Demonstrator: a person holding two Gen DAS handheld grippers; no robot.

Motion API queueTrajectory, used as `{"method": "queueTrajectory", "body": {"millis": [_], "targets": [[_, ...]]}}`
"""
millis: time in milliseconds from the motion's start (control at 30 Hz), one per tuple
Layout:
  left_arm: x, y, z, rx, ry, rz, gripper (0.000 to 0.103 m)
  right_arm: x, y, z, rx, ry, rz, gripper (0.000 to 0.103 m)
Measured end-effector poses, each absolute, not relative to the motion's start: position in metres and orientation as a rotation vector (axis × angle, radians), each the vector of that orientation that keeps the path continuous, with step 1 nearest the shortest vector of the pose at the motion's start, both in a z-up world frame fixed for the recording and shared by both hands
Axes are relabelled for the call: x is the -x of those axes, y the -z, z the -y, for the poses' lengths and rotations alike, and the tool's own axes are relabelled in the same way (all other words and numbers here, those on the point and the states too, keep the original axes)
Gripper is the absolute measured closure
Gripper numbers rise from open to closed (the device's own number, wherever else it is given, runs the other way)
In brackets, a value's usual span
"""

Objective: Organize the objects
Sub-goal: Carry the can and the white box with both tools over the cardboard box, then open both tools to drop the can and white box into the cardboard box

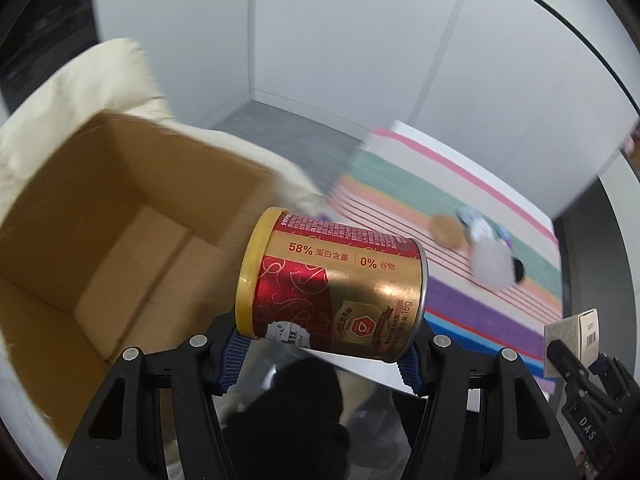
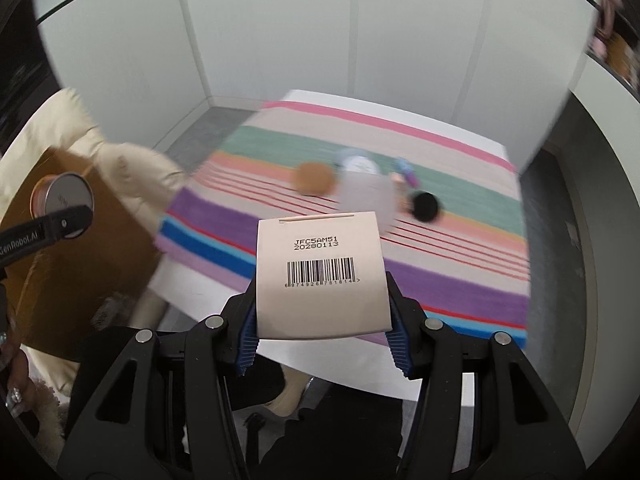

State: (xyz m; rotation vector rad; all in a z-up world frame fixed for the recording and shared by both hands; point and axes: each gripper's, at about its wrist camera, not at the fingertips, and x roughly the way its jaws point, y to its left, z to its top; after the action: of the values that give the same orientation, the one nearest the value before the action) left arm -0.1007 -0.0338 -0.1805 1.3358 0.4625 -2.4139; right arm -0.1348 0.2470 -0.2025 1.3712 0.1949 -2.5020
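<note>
Left tool (image 1: 320, 354) had its blue pads clamped on a gold-and-red cylindrical tin with a yellow lid (image 1: 332, 284), held sideways in the air just beside the mouth of an open brown cardboard box (image 1: 100, 216). Right tool (image 2: 322, 340) gripped a pale cardboard carton with a printed barcode (image 2: 322, 276), raised above the near edge of the striped cloth-covered surface (image 2: 460, 280).

Both loads looked bound for the box, so the step in hand was the carry. Next, I judged, the tin wanted swinging over the opening and lowering in before the pads let go, with the carton following; the two tools would need room not to clash at the rim.

Left wrist view looked down into the box, where the visible part of the floor was bare, and caught the carton at its far right edge. Right wrist view showed only the outer side of the box and the tin's metal base. It gave the fuller look at the things left on the cloth: a round tan piece (image 2: 312, 178), a blurred translucent container (image 2: 366, 196) and a black round object (image 2: 426, 206). Cream padded fabric (image 1: 80, 84) lay behind the box.
</note>
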Motion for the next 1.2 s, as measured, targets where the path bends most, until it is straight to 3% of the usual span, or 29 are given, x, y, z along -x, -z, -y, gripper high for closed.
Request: {"method": "queueTrajectory", "body": {"millis": [567, 800, 833, 867, 900, 933, 967, 1200], "targets": [[-0.035, 0.161, 0.231, -1.082, 2.042, -0.539, 0.04, 0.075, 0.193, 0.052, -1.12, 2.039, -0.459, 0.048], [-0.048, 0.169, 0.257, -1.079, 2.049, -0.614, 0.039, 0.046, 0.203, 0.101, -1.091, 1.976, -0.55, 0.046], [-0.047, 0.17, 0.258, -1.081, 2.059, -0.63, 0.038, 0.045, 0.203, 0.102, -1.085, 1.979, -0.562, 0.042], [-0.044, 0.171, 0.26, -1.087, 2.062, -0.65, 0.034, 0.045, 0.202, 0.104, -1.081, 1.99, -0.579, 0.016], [-0.043, 0.173, 0.261, -1.096, 2.059, -0.667, 0.022, 0.045, 0.201, 0.102, -1.072, 2.012, -0.588, 0.0], [-0.043, 0.173, 0.262, -1.102, 2.056, -0.68, 0.009, 0.045, 0.199, 0.099, -1.053, 2.033, -0.581, 0.0], [-0.044, 0.172, 0.262, -1.091, 2.065, -0.691, 0.007, 0.046, 0.197, 0.097, -1.048, 2.042, -0.572, 0.0], [-0.044, 0.161, 0.253, -1.052, 2.094, -0.634, 0.007, 0.056, 0.193, 0.09, -1.069, 2.055, -0.517, 0.0]]}}
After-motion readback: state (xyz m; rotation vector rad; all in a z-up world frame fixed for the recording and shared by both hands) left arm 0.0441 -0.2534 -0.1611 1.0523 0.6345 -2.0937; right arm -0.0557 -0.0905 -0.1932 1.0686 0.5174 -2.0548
